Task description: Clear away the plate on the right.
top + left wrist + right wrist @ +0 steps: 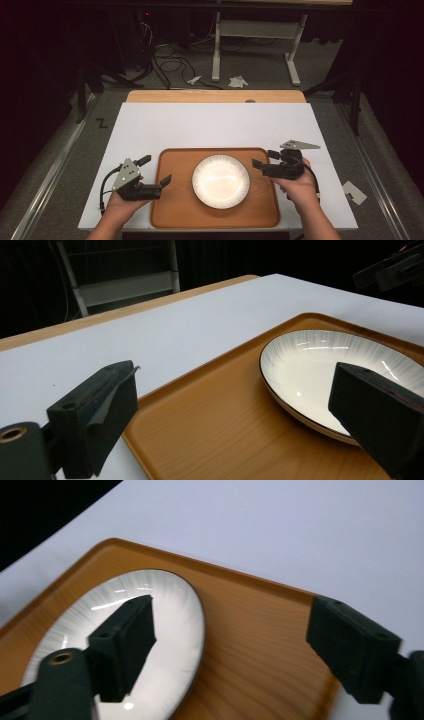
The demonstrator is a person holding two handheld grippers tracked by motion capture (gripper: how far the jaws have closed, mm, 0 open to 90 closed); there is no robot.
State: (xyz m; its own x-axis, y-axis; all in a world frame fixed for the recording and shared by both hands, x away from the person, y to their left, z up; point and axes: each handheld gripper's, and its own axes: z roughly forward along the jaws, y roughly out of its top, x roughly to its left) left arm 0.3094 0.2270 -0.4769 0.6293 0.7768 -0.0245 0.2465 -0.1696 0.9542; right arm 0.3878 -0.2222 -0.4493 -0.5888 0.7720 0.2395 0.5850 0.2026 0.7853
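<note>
High view: a white plate (221, 180) sits mid-tray (170, 210); the left gripper (154, 171) hangs at the tray's left edge, the right gripper (266, 159) at its right edge, both jaws spread, empty.

Left gripper view: jaws apart, plate right of center on the tray.

Right gripper view: jaws wide, one over the plate.

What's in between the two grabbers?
A white plate on a wooden tray lies between the left gripper and the right gripper, both open; the high view shows it.
</note>
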